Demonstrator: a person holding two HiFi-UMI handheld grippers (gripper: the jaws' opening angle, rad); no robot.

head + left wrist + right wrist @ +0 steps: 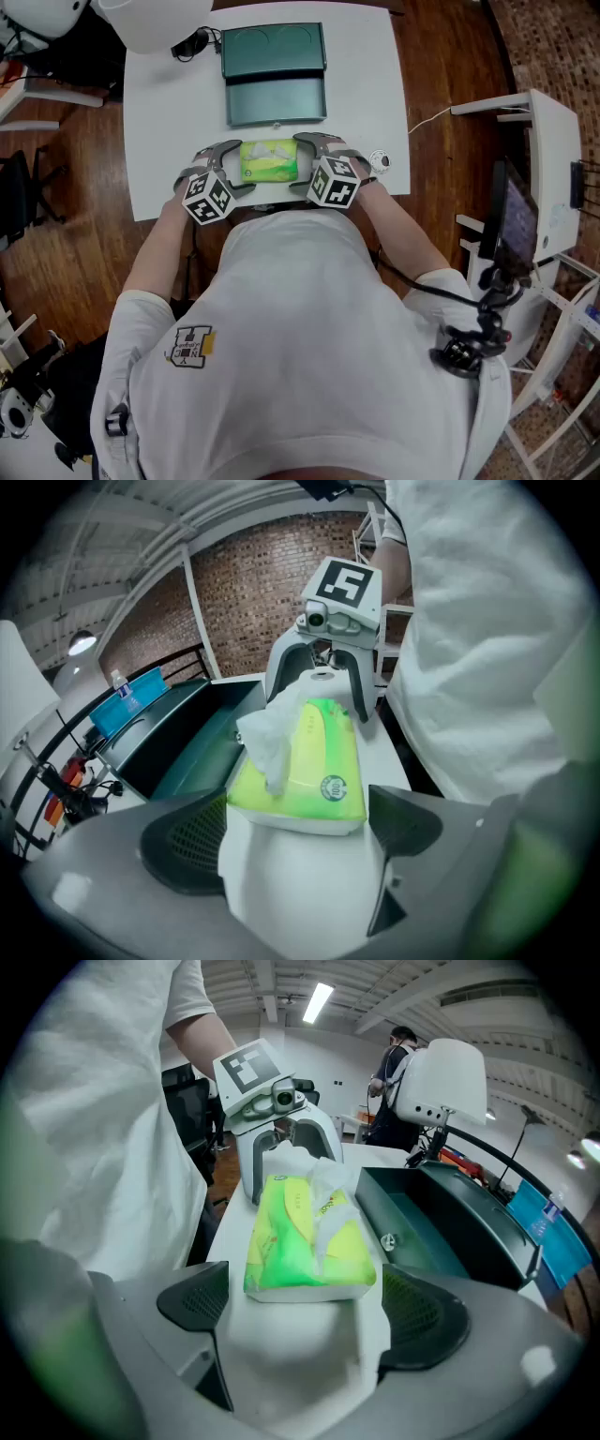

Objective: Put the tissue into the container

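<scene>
A green and yellow tissue pack (269,161) lies on the white table (159,122) near its front edge, a white tissue sticking out of its top (267,733). My left gripper (225,161) stands open at its left end and my right gripper (309,159) open at its right end, the two facing each other. The pack (305,771) lies just beyond the left jaws, and the pack (305,1241) lies just beyond the right jaws, untouched by any pad. The dark green container (274,75) stands open behind the pack, its lid folded back.
A black cable and plug (192,42) lie at the table's back left. A small round white object (380,160) sits by the right gripper. A white stand with a screen (516,220) is to the right, over wooden floor.
</scene>
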